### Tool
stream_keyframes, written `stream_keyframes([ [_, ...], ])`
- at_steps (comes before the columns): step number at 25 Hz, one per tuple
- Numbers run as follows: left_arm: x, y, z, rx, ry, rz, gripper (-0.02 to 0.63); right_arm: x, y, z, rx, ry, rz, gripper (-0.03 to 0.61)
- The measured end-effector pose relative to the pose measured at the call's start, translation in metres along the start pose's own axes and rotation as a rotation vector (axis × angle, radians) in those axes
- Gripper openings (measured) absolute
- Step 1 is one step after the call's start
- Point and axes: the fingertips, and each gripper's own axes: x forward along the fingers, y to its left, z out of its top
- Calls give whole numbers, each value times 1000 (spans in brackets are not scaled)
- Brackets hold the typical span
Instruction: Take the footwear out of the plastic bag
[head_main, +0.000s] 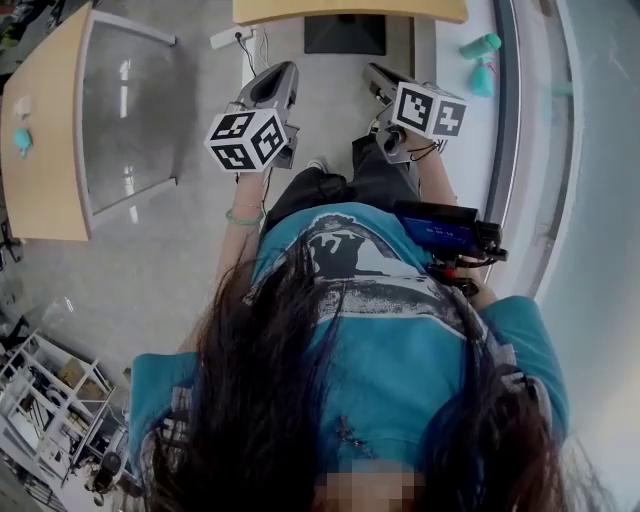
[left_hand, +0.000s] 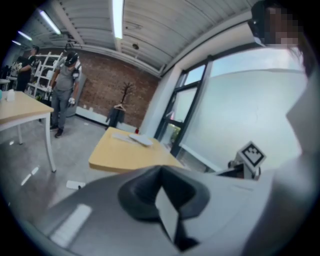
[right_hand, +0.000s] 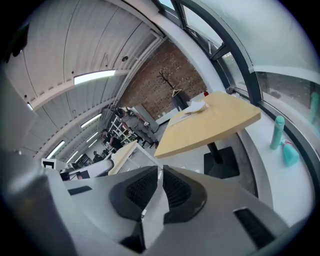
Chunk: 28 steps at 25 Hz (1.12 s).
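Note:
No footwear shows in any view. A pale flat thing (left_hand: 136, 139) (right_hand: 194, 107) lies on a wooden table (left_hand: 125, 156) (right_hand: 220, 125) ahead; I cannot tell whether it is the plastic bag. In the head view only that table's near edge (head_main: 350, 10) shows at the top. My left gripper (head_main: 283, 70) (left_hand: 161, 170) is held in the air over the floor, its jaws shut with nothing between them. My right gripper (head_main: 372, 72) (right_hand: 161, 172) is held beside it, jaws together and empty too. Both point toward the table.
A second wooden table (head_main: 45, 130) on a grey frame stands at the left. The near table's black base (head_main: 345, 35) and a white power strip (head_main: 232, 38) are on the floor. Teal bottles (head_main: 480, 47) (right_hand: 276, 132) stand by the window. People (left_hand: 64, 90) stand far back.

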Motion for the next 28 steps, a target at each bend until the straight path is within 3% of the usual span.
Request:
stream_keyframes([
  [4, -70, 30, -36, 0, 22, -5, 2, 4, 54, -62, 9, 0, 1, 43],
  [10, -139, 41, -72, -36, 30, -59, 2, -10, 114, -135, -8, 19, -20, 43],
  [19, -163, 18, -74, -25, 11, -95, 2, -32, 146, -147, -37, 42, 0, 43],
  [28, -154, -34, -91, -15, -5, -95, 2, -76, 122, -157, -33, 23, 44, 43],
])
